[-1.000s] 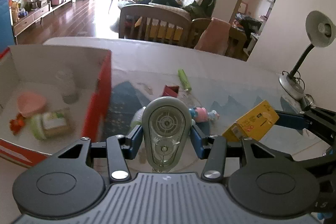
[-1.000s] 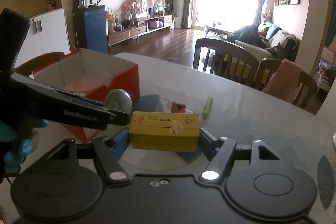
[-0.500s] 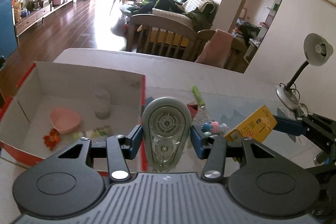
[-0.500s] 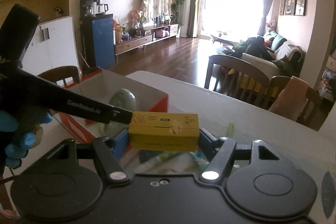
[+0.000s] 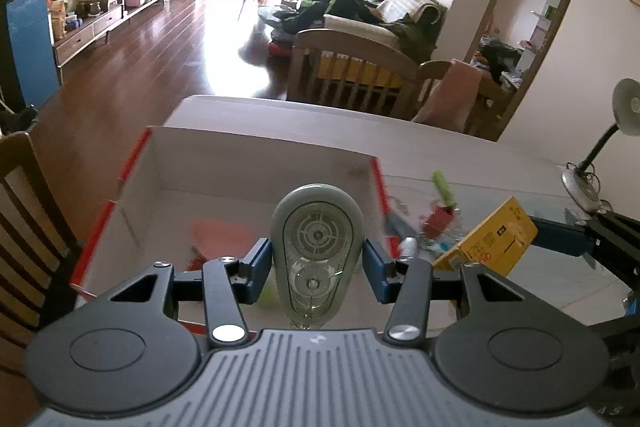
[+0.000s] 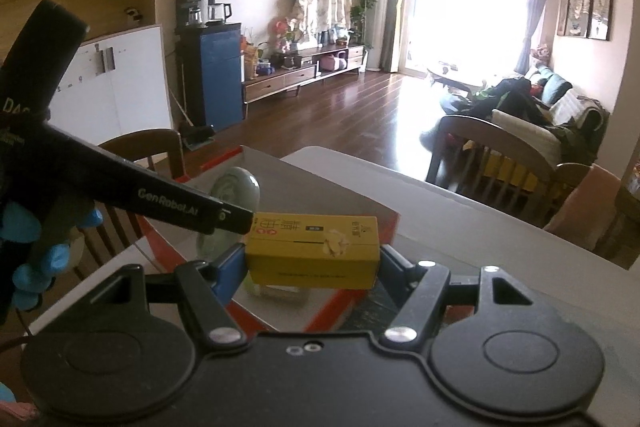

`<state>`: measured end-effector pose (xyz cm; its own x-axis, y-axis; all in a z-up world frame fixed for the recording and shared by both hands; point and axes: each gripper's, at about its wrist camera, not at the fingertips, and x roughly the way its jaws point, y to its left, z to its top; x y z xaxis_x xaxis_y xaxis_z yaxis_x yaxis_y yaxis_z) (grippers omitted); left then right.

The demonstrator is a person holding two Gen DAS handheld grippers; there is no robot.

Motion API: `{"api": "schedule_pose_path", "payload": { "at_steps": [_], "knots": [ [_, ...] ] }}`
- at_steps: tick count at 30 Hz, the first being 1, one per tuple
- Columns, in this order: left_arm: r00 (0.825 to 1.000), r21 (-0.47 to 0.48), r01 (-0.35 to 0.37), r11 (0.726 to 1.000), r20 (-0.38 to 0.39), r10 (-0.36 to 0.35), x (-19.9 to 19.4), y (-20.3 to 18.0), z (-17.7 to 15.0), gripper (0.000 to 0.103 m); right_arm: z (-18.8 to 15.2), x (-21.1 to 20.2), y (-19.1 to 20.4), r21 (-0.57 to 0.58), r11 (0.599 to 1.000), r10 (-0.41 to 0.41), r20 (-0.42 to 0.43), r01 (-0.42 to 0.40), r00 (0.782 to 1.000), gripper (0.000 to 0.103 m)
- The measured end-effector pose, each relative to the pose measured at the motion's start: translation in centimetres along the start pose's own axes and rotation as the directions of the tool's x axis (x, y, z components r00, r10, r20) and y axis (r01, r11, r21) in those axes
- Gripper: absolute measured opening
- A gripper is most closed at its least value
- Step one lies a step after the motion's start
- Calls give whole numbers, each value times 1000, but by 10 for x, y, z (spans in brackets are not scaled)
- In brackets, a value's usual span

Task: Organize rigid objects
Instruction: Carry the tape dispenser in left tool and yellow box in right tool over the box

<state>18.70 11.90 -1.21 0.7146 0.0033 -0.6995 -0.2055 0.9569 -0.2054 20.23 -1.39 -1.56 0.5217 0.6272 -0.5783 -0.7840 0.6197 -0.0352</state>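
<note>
Over the red box (image 5: 100, 223) now, both jaws stay clamped, left on the grey case (image 5: 316, 247), right on the yellow carton (image 6: 312, 251).

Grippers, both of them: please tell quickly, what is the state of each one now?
Left gripper: jaws closed on the grey-green oval gadget.
Right gripper: jaws closed on the yellow box.

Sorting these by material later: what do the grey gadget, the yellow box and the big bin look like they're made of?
Grey gadget: likely hard plastic, glossy, with a clear window showing round parts inside. Yellow box: printed cardboard, matte, sharp folded edges. Bin: seemingly cardboard, with thin flat white walls and red outside.
</note>
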Motion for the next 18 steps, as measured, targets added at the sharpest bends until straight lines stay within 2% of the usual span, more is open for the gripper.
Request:
{"api": "schedule_pose_path", "payload": {
  "at_steps": [9,18],
  "knots": [
    [998,0,-66,998,-15,66,11,56,19,49,4,40,20,-10,1000,-16,-50,16,999,69],
    [992,41,-95,995,-78,98,59,89,36,49,8,101,27,-2,998,-55,-137,55,989,69]
  ]
}}
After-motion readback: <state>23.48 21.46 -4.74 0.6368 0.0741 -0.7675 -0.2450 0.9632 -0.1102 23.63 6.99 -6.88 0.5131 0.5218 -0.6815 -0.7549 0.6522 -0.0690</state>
